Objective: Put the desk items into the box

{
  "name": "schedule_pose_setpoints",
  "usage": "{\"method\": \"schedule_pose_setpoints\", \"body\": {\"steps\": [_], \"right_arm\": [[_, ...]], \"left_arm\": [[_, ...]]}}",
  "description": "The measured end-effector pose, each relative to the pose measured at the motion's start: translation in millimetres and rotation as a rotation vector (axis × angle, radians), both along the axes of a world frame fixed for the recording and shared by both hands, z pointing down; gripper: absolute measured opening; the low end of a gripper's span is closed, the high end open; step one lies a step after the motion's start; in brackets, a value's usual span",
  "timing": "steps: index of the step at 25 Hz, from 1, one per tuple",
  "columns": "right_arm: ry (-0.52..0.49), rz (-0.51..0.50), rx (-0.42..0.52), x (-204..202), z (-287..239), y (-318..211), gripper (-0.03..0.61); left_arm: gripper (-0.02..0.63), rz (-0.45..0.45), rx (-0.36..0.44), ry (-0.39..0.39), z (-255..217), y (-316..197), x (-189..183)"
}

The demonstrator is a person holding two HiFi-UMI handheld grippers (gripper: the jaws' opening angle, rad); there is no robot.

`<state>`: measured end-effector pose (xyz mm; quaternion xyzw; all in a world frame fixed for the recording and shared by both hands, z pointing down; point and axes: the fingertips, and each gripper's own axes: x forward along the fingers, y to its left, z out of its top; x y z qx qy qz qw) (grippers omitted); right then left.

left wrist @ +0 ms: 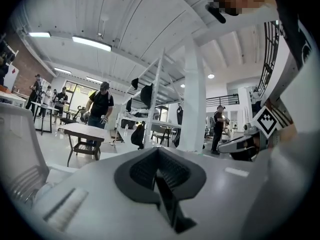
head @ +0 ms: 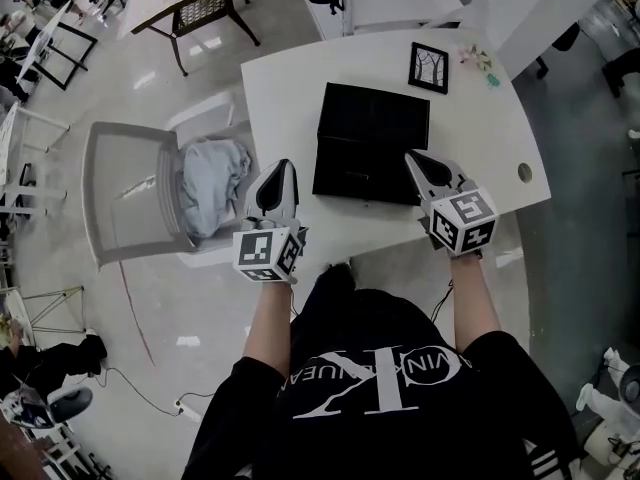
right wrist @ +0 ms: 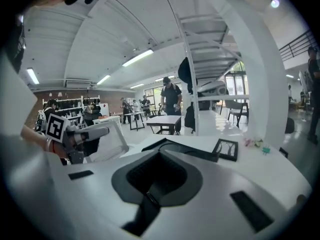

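Note:
A flat black box [head: 370,143] lies on the white desk [head: 280,88], with a black picture frame [head: 429,67] behind it. Small pale and green items [head: 480,63] sit at the far right corner. My left gripper [head: 284,166] hovers at the desk's near left edge, left of the box, shut and empty. At the box's near right corner my right gripper [head: 416,157] is shut with nothing in it. In the right gripper view the box [right wrist: 186,149], the frame [right wrist: 225,149] and the small items [right wrist: 255,143] lie beyond the shut right gripper [right wrist: 161,158].
A grey chair [head: 125,203] with a grey cloth [head: 212,183] on it stands left of the desk. There is a cable hole [head: 525,172] near the desk's right edge. A small wooden table [head: 195,8] stands further back, with people working beyond it.

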<state>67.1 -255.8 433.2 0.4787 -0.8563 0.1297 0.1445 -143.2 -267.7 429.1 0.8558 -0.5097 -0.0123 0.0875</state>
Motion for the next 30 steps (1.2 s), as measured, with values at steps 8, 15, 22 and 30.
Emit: {"method": "schedule_pose_setpoints", "body": {"steps": [8,15,22,30], "right_arm": [[-0.035,-0.007,0.081,13,-13,23,0.013],[-0.048,-0.028,0.121,19,-24,46,0.012],[-0.058,-0.045,0.161,20,-32,66,0.013],[-0.073,-0.053,0.196,25,-39,83,0.013]], "left_arm": [[0.009,-0.055,0.017,-0.015,-5,29,4],[0.009,-0.089,0.032,-0.022,-13,60,12],[0.009,-0.123,0.041,-0.026,-21,84,11],[0.009,-0.146,0.048,-0.023,-24,105,13]]}}
